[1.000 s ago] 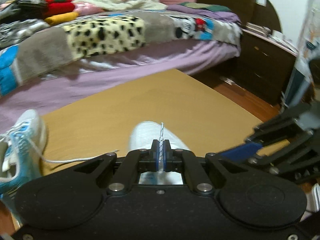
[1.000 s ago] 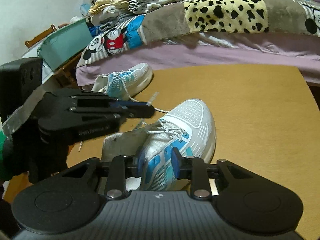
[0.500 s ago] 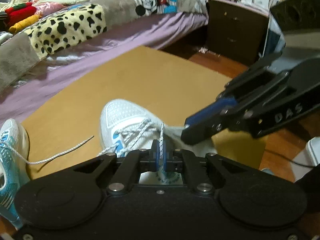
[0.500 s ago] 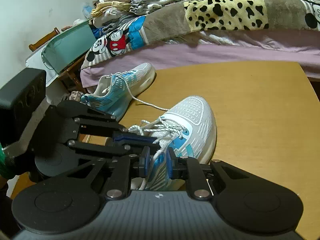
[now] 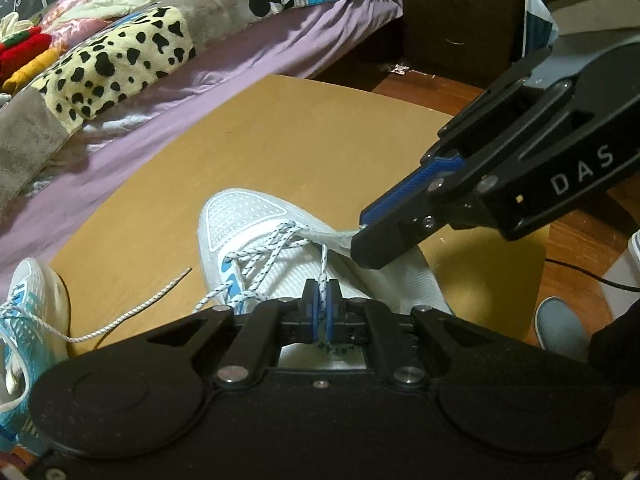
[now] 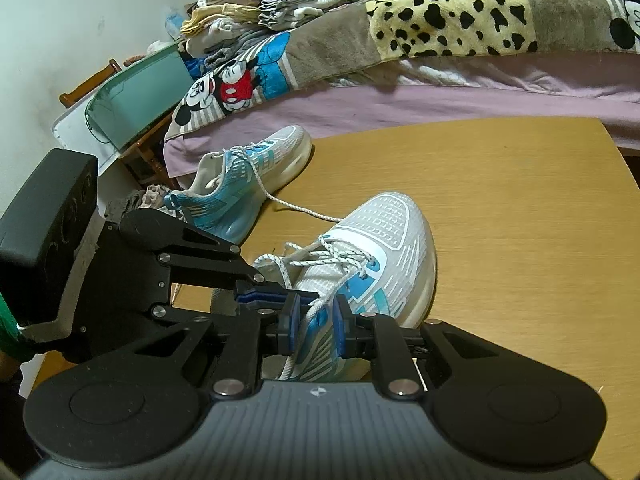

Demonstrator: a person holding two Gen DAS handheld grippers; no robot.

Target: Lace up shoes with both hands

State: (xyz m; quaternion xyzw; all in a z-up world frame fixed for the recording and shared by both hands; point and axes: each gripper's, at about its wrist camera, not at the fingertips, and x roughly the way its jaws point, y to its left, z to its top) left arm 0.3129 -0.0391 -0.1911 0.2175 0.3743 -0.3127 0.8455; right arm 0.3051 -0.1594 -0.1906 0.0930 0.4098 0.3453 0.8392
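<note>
I see a white and blue sneaker (image 6: 372, 264) on a tan tabletop (image 6: 520, 208), toe pointing away from me toward a bed with a patchwork blanket (image 6: 440, 20); a second matching sneaker (image 6: 248, 176) lies at the table's far left edge, well apart from the first; its loose lace (image 5: 132, 312) trails across the wood. My left gripper (image 5: 322, 307) is pressed together, pinching a speckled white lace end (image 5: 323, 264) that rises from the near sneaker's eyelets; in the right wrist view it comes in from the left, low over the shoe's tongue. My right gripper (image 6: 316, 326) has a gap between its blue pads (image 6: 295, 326); a strand of lace runs between them; I cannot tell whether they press it; in the left wrist view its tip appears to hold the shoe's pale tongue (image 5: 336, 238).
</note>
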